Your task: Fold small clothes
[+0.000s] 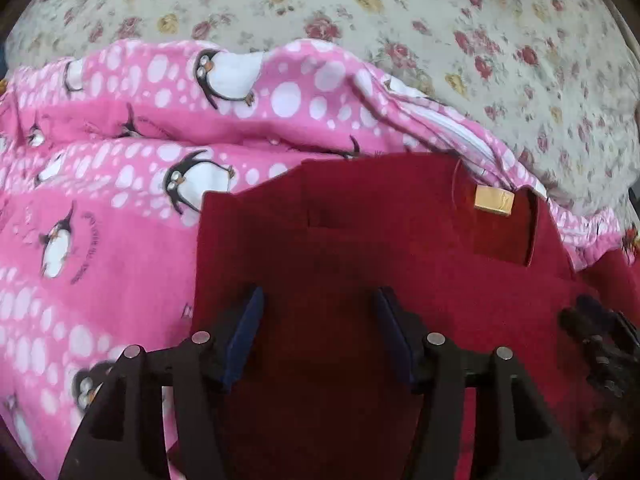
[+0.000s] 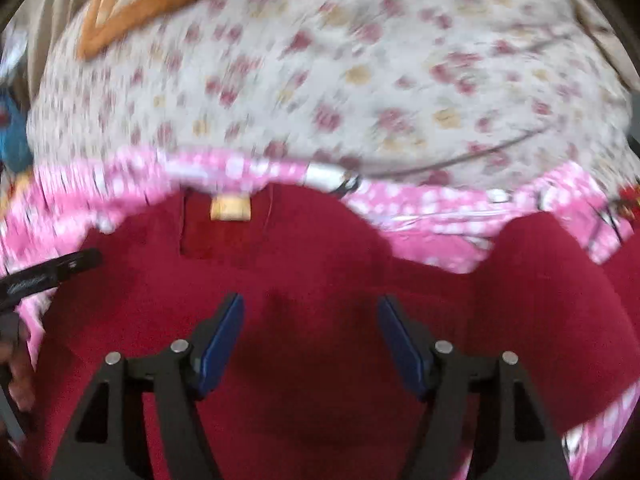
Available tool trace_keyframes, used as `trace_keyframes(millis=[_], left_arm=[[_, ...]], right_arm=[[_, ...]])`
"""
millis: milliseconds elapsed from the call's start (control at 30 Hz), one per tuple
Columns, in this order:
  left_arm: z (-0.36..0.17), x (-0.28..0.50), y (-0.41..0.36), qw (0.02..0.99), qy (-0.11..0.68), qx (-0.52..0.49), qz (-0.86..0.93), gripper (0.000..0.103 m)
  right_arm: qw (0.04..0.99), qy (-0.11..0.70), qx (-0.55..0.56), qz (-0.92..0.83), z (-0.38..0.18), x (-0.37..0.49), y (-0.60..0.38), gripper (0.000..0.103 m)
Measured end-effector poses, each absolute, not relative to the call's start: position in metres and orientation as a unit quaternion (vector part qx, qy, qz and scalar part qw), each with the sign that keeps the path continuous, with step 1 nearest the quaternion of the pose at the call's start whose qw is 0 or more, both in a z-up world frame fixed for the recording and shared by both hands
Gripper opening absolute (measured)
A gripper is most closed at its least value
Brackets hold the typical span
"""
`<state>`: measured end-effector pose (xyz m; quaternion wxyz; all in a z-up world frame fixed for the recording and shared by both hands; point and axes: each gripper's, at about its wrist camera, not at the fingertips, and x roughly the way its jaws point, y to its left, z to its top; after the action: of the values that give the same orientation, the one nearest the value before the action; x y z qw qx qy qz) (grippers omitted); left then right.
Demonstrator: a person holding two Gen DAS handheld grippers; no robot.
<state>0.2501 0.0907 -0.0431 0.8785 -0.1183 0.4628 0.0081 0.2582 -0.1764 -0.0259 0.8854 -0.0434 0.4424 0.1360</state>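
Two claws (image 1: pixel 318 300) (image 2: pixel 310 306) spread, empty, over fuzzy red garment (image 1: pixel 360 240) on pink fleece (image 1: pixel 120 220).

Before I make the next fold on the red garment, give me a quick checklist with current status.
1. Left gripper free of cloth: ok, jaws apart, nothing pinched.
2. Right gripper free of cloth: ok, jaws apart.
3. Red garment lying flat: ok where visible; near edge hidden.
4. Tan label facing up: ok.
5. Garment clear of pink blanket: not ok, it lies on the blanket.
6. Right view sharp: not ok, blurred.
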Motion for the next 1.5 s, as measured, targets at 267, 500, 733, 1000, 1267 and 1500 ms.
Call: trace_keyframes(millis=[267,500,733,1000,1267,1500], left_arm=[[-0.007,0.229,0.087,0.9,0.417,-0.128,0.019,0.032],[-0.036,0.219,0.042,0.89,0.455,-0.042,-0.013,0.041],[-0.007,0.187,0.046,0.886,0.445,-0.123,-0.041,0.041],[-0.01,0.171,-0.016,0.877,0.457,-0.098,-0.111,0.041],[-0.012,0.176,-0.017,0.874,0.461,-0.102,-0.117,0.041],[-0.016,0.182,-0.005,0.866,0.466,-0.137,-0.117,0.04]], right_arm=[[0.893,0.432,-0.058,0.112,-0.007,0.241,-0.169,0.076],[0.876,0.455,-0.066,0.147,-0.019,0.216,-0.151,0.091],[0.966,0.253,0.038,0.045,0.087,0.169,-0.288,0.083],[0.954,0.228,0.171,-0.098,0.06,0.186,-0.494,0.07],[0.945,0.258,0.186,-0.074,0.036,0.228,-0.528,0.032],[0.942,0.25,0.198,-0.1,0.031,0.233,-0.537,0.02]])
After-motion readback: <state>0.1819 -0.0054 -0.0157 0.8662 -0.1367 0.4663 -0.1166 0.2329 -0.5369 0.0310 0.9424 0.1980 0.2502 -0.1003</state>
